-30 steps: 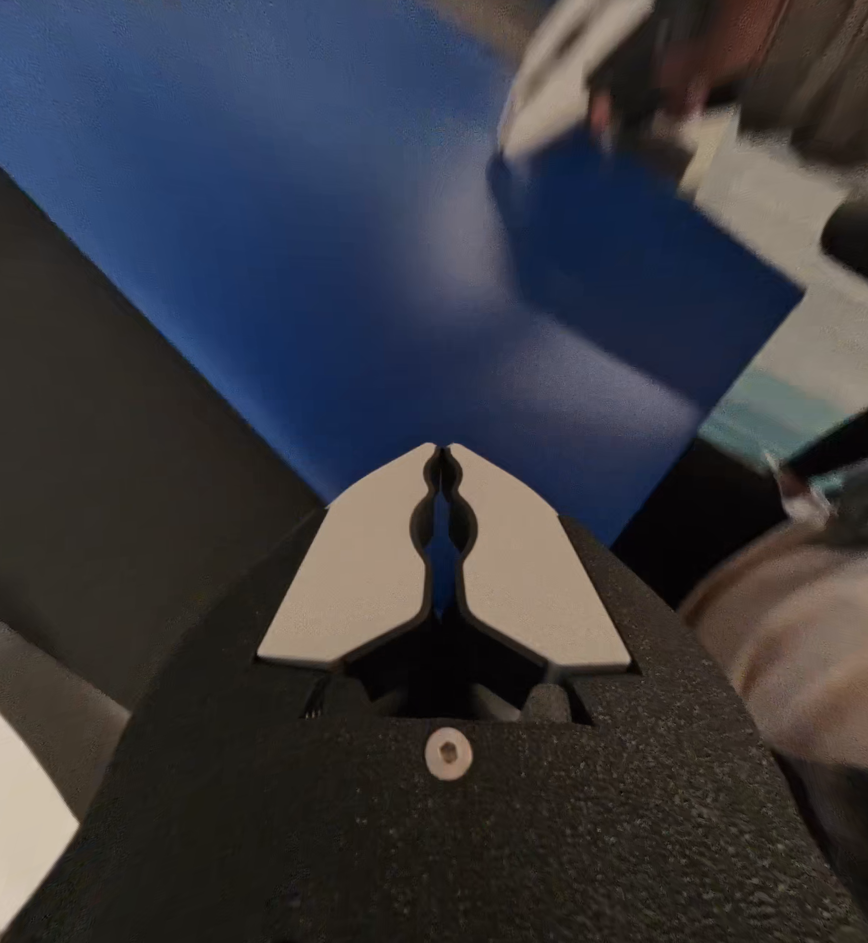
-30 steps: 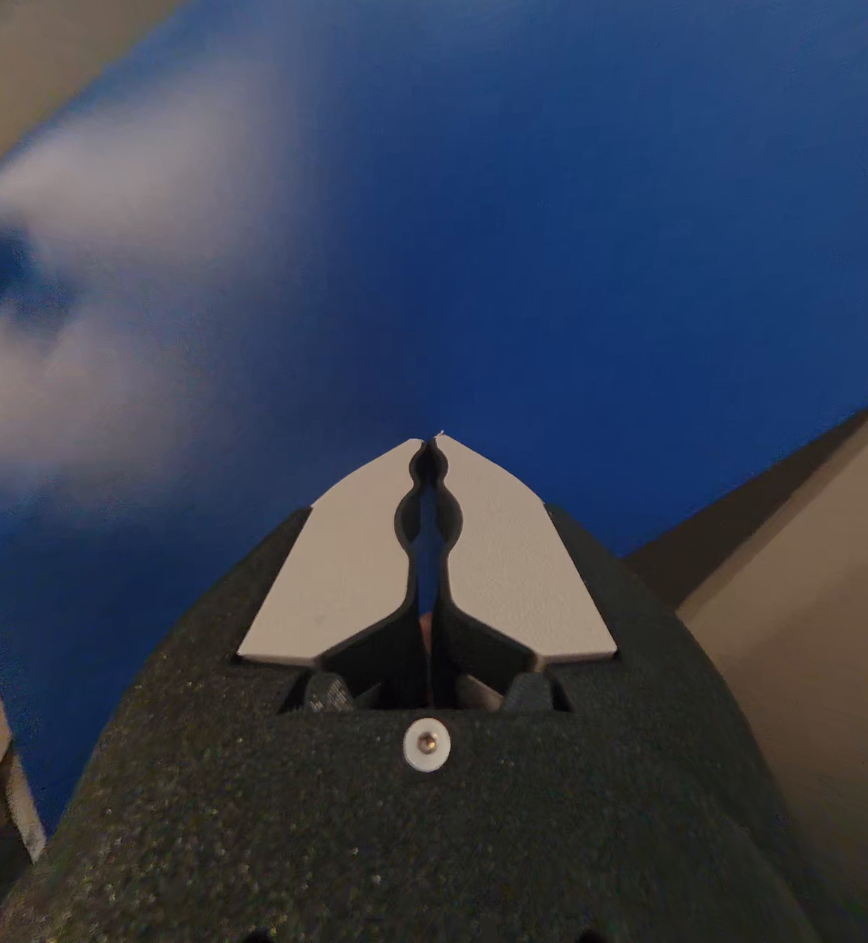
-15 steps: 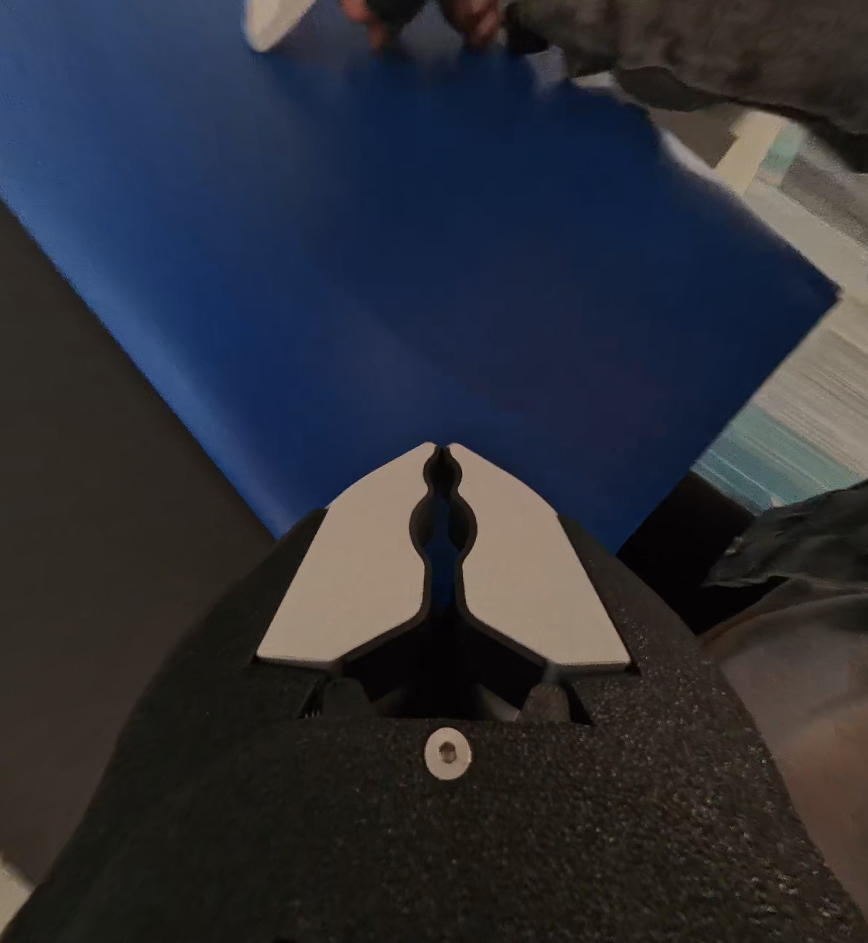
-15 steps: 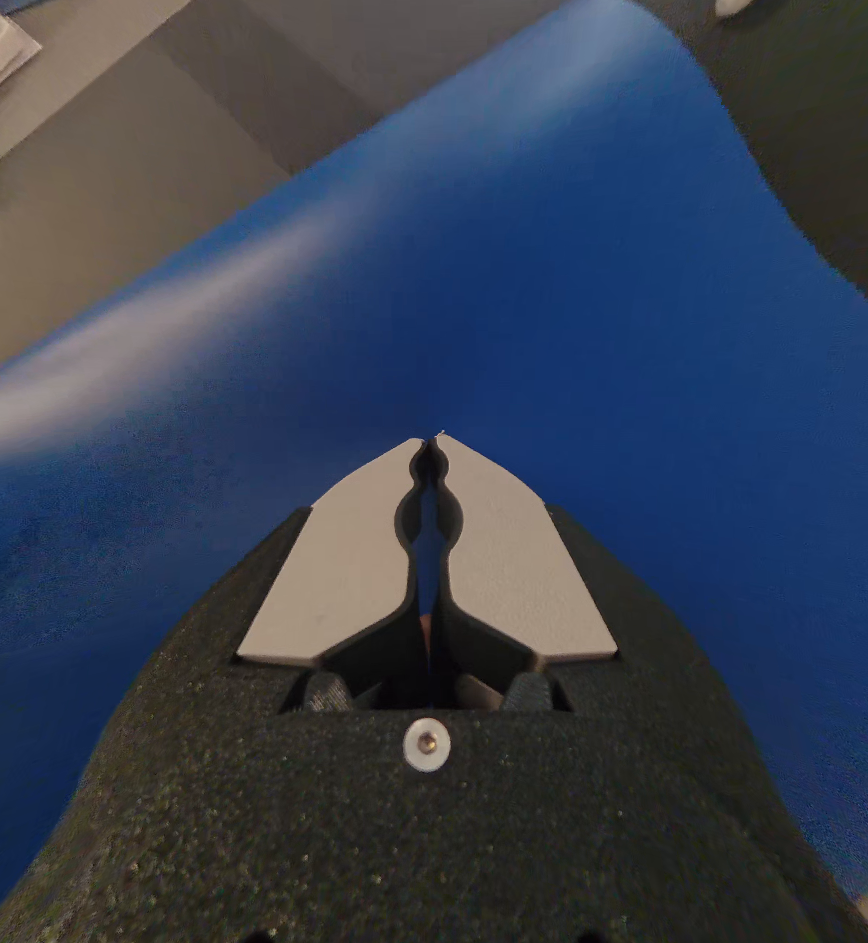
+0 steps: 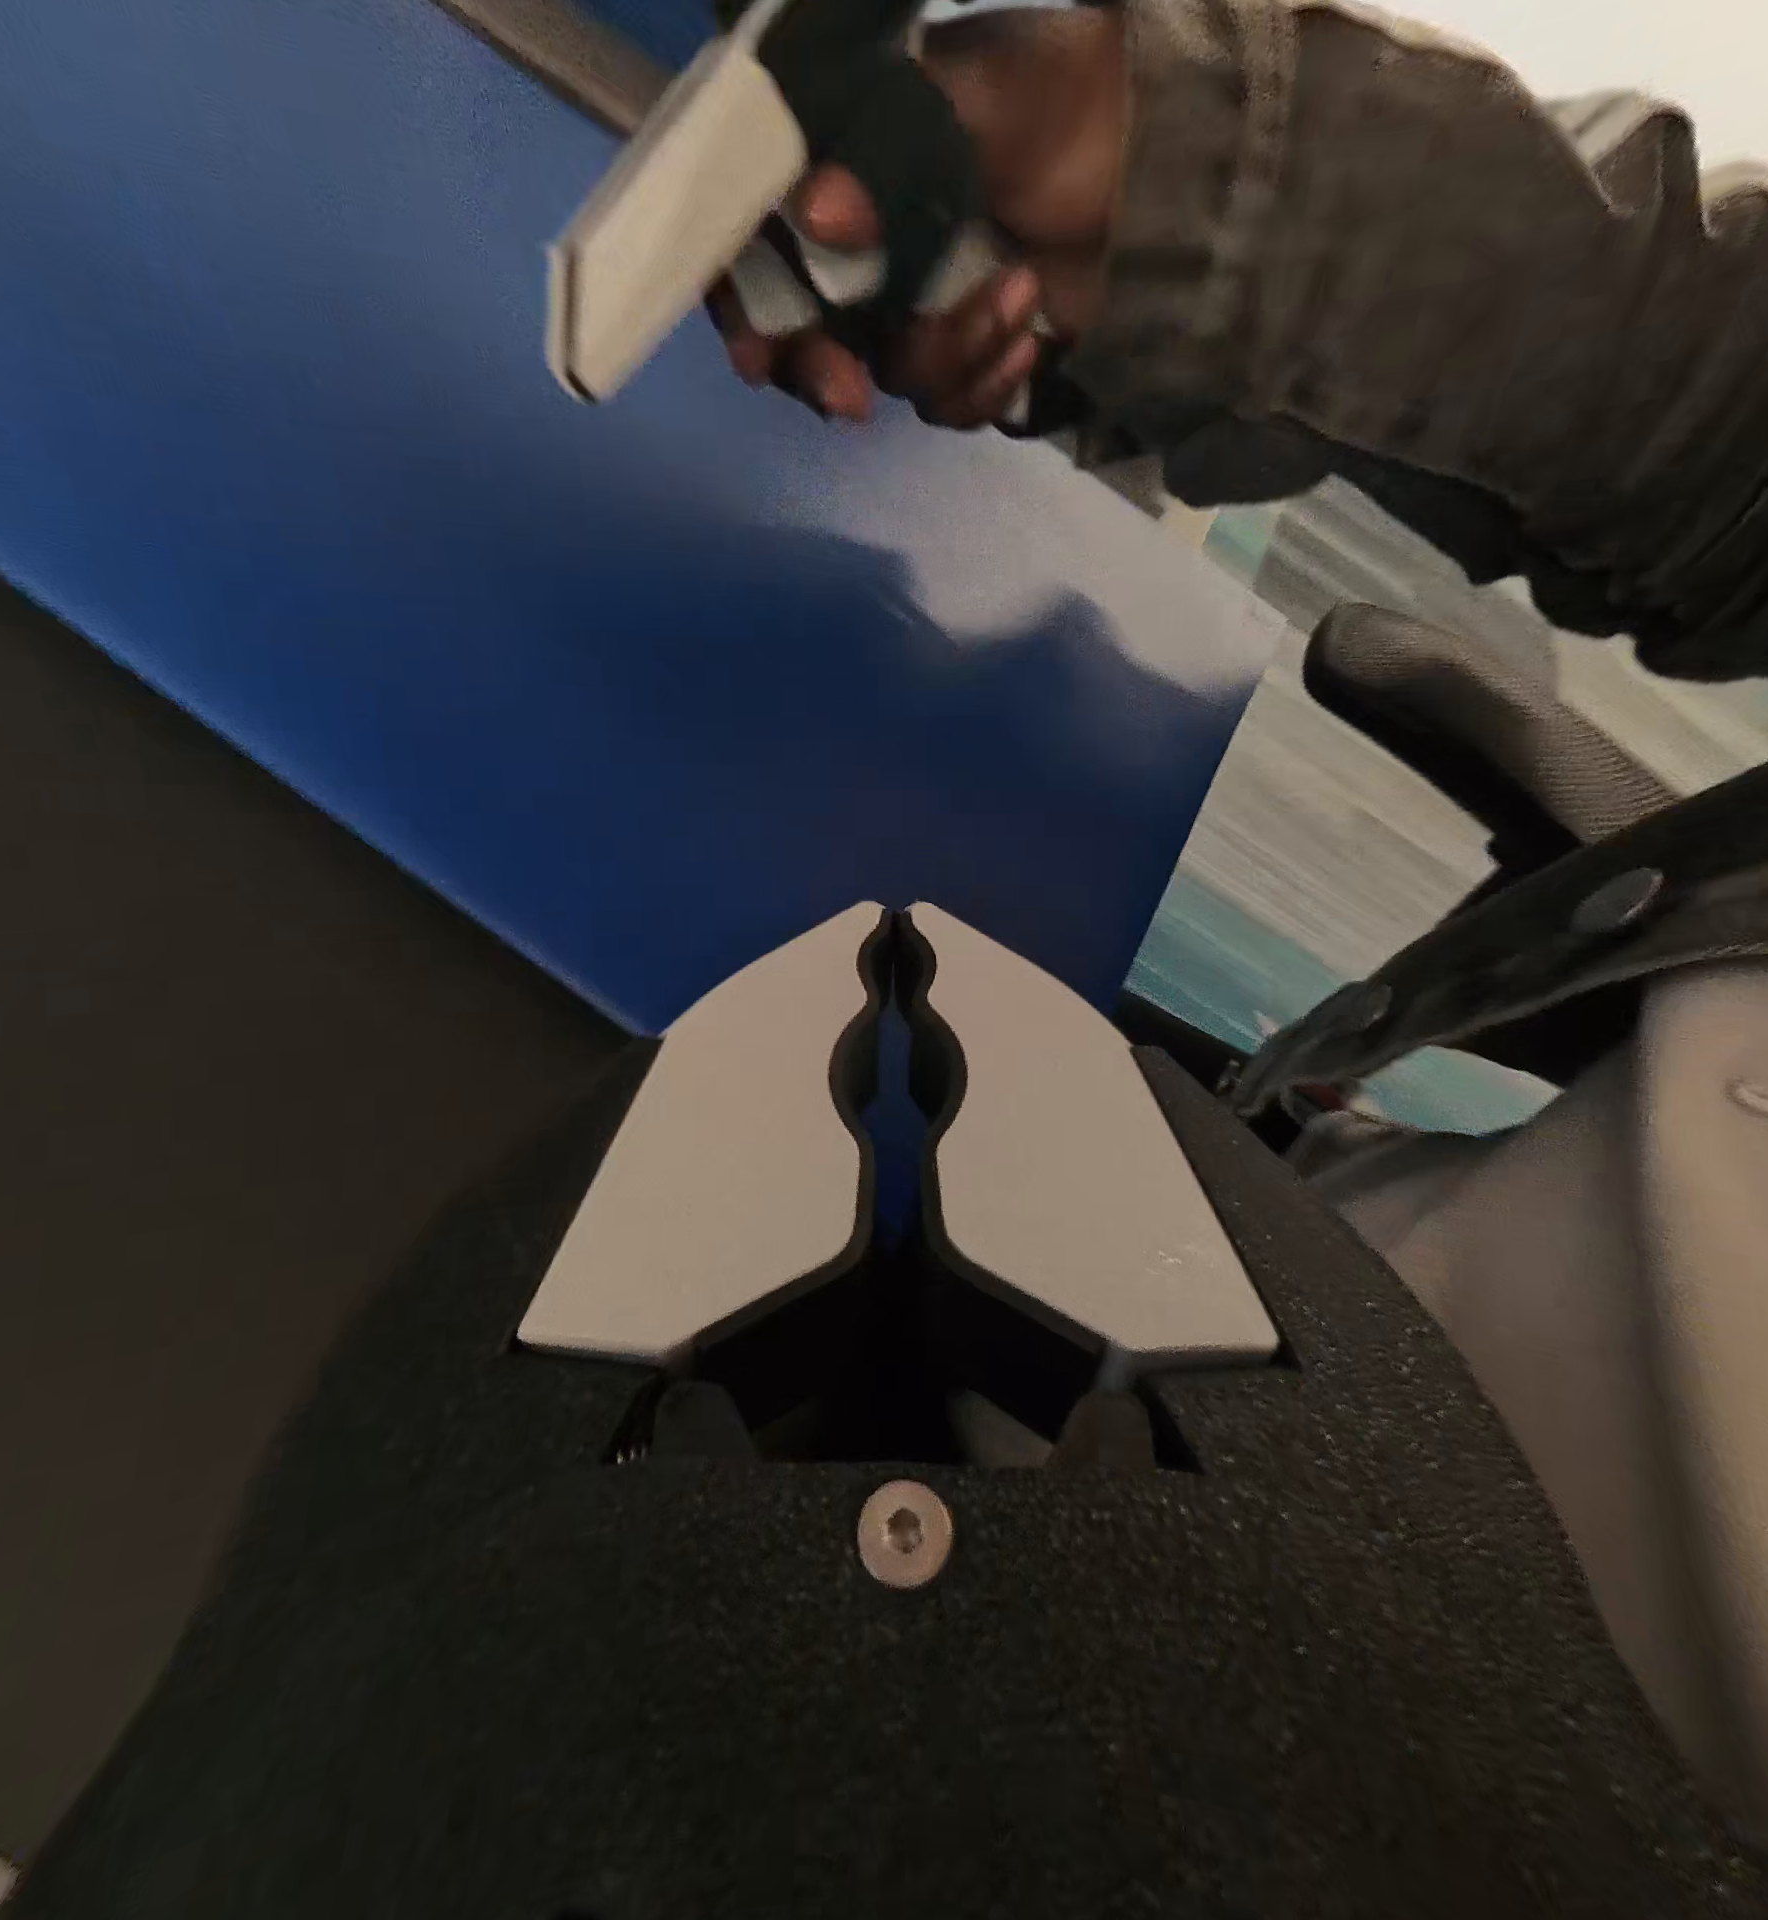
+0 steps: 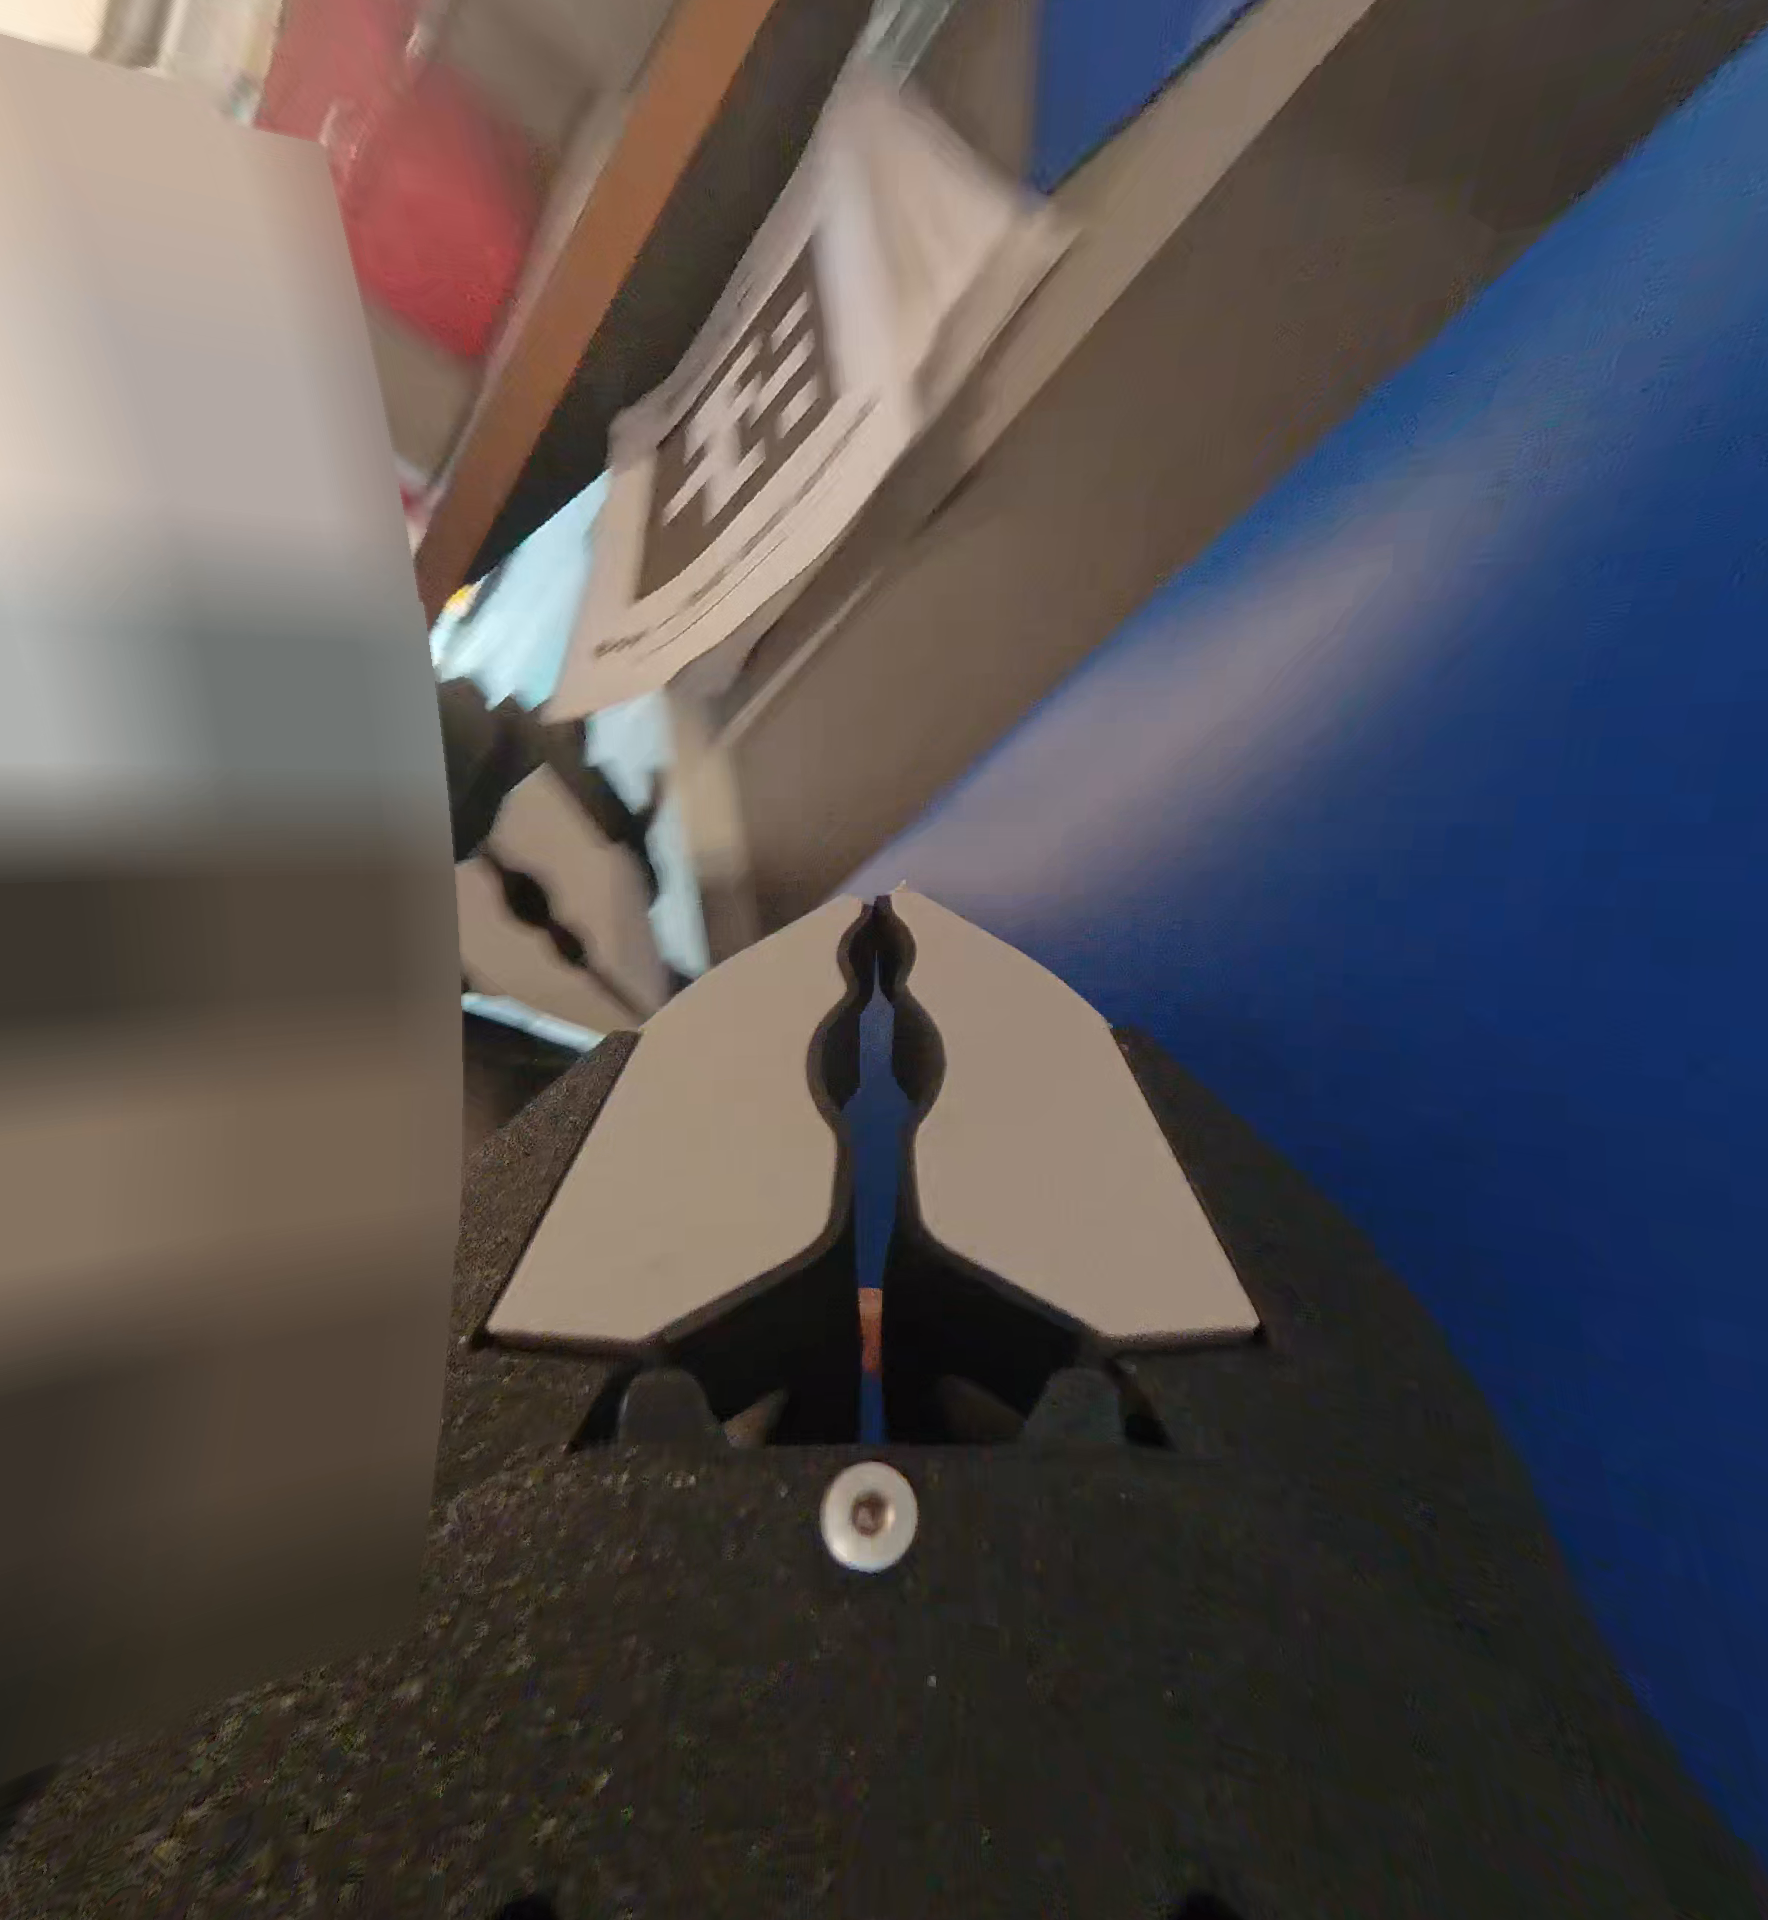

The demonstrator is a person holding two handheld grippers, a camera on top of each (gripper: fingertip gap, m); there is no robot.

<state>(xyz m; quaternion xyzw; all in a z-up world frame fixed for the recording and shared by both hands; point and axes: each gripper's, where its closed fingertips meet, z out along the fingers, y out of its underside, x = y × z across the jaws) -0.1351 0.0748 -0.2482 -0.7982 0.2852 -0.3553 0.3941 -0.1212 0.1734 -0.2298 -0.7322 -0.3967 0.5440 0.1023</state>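
Dark tabletop (image 5: 132, 1039) backs left view's blue sheet (image 5: 392, 468); right view adds patterned card (image 6: 786, 416).

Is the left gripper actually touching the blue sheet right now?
Touching. In the left wrist view the left gripper has its jaws closed on the blue sheet, whose blue edge shows in the slot between them.

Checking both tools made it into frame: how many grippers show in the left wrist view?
2: the left gripper at bottom centre, shut on the blue sheet; the right gripper at top, held by a hand.
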